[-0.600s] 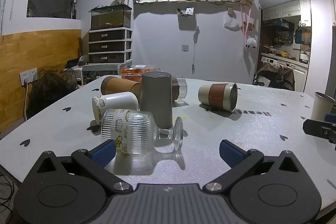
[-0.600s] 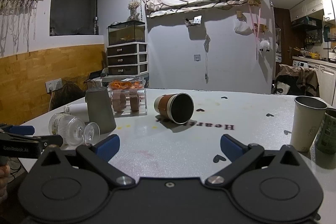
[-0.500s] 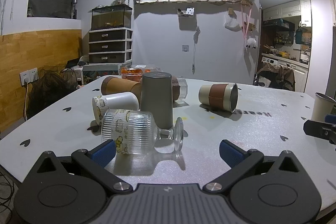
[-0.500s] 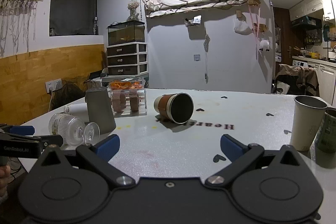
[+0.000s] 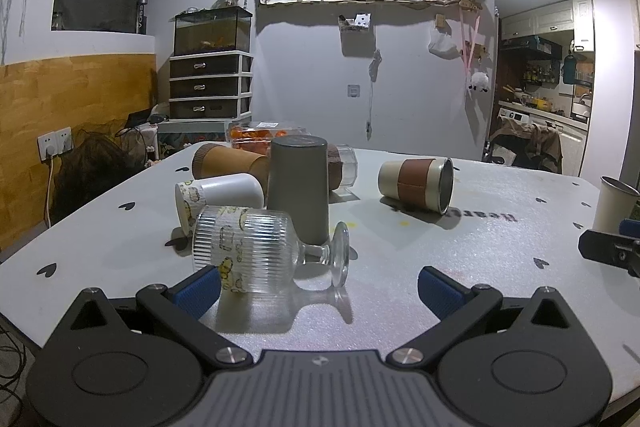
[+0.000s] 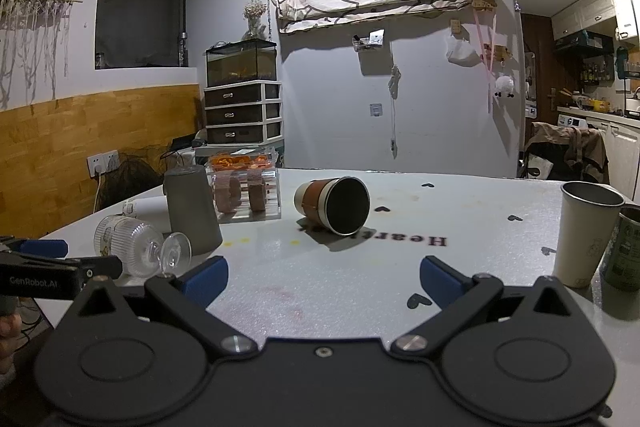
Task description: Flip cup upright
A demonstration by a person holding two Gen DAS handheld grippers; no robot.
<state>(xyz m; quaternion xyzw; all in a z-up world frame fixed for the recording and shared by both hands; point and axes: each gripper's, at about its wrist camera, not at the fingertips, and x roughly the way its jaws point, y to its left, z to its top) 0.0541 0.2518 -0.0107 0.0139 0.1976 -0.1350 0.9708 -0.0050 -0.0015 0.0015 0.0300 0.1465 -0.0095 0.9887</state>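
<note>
The left gripper is spread wide and low over the table, its blue pads to either side of the ribbed glass goblet that lies on its side right in front of it. The left pad is just beside the goblet's rim end, possibly touching it; I cannot tell which. The right pad is well apart from the foot. The right gripper is also spread and holds nothing; it points toward the brown-banded tumbler, which lies on its side farther back with its dark mouth facing the camera.

The goblet looks like the cup in hand, since it sits between the left gripper's pads. Its bowl points left, its short stem and round foot point right, and it lies just in front of the gray cup standing mouth-down.

It is probably glass: stiff, fragile, smooth and likely slippery, though the vertical ribs should give the pads some bite. A rounded bowl can roll on the table if nudged from one side. The stem is thin and probably the weakest part, so I would not pinch there. The better hold seems to be across the bowl, near its widest part, with gentle pressure, then a turn that brings the foot down flat. The gray cup is so close behind that the swing could knock it. The white paper cup also lies near.
</note>
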